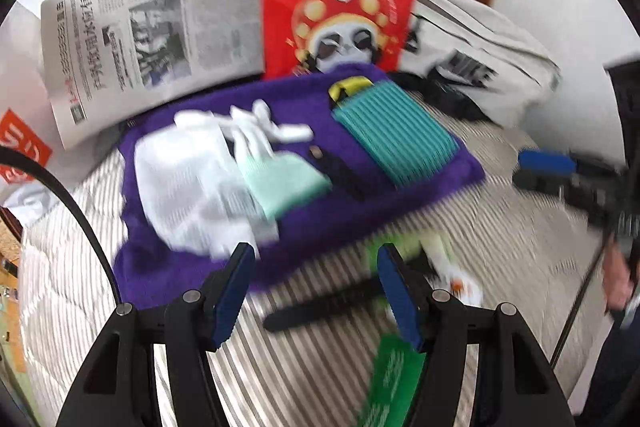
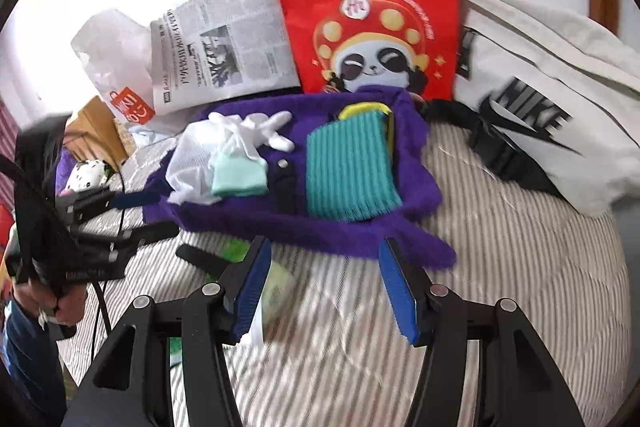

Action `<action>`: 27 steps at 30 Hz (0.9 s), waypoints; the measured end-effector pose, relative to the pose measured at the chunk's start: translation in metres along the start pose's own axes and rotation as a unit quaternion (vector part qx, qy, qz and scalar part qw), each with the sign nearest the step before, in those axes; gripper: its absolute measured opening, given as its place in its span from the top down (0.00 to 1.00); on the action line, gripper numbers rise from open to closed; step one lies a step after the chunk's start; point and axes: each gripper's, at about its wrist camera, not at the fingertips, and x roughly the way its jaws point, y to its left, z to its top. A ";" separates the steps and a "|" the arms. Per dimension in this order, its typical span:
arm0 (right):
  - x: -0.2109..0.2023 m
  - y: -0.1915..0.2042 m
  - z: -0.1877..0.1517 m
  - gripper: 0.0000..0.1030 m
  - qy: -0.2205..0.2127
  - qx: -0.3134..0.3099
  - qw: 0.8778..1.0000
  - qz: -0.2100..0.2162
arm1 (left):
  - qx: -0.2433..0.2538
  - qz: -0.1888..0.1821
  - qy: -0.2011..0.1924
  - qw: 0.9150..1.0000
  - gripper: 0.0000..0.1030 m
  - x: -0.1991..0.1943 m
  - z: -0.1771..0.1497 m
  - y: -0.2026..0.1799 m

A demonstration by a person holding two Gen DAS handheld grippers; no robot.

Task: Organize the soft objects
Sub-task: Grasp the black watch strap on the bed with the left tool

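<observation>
both grippers hang above the striped bed cover [image 2: 500, 307] with nothing between their pads: the left gripper [image 1: 316, 291] stands with its jaws apart over the near edge of the purple plush cloth [image 1: 420, 187], and the right gripper [image 2: 324, 291] also stands apart and empty, just in front of that same edge. the soft things already lie on the purple cloth: a white mesh bag [image 2: 192, 163] and a white glove [image 2: 264, 129] on its left part, a small mint cloth [image 2: 240, 175] touching them, and a teal ribbed cloth [image 2: 348, 167] on the right part, with a dark strap [image 2: 286, 187] between. the step in hand, as i judge it, is to go for the next loose piece — perhaps the pale green thing [image 2: 276, 287] lying on the bed beside the right gripper. to do it well, come down with the jaws wide, take the soft piece near its middle so it does not droop, and keep the pads clear of the purple edge. the teal cloth has its long axis running away from the cameras — its ribs follow this axis, and its yellow end points toward the red panda bag [image 2: 372, 19].
</observation>
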 end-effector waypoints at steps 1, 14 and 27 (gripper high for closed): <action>-0.004 -0.002 -0.003 0.45 0.001 0.005 1.000 -0.002 | 0.013 -0.001 0.001 1.000 0.40 0.002 -0.008 -0.003; -0.042 -0.005 -0.035 0.45 0.014 0.027 0.998 -0.054 | 0.186 0.045 0.000 0.981 0.40 0.041 -0.038 -0.027; -0.032 0.009 -0.036 0.45 0.034 0.013 0.997 -0.061 | 0.206 0.009 -0.004 0.979 0.90 0.050 -0.035 -0.040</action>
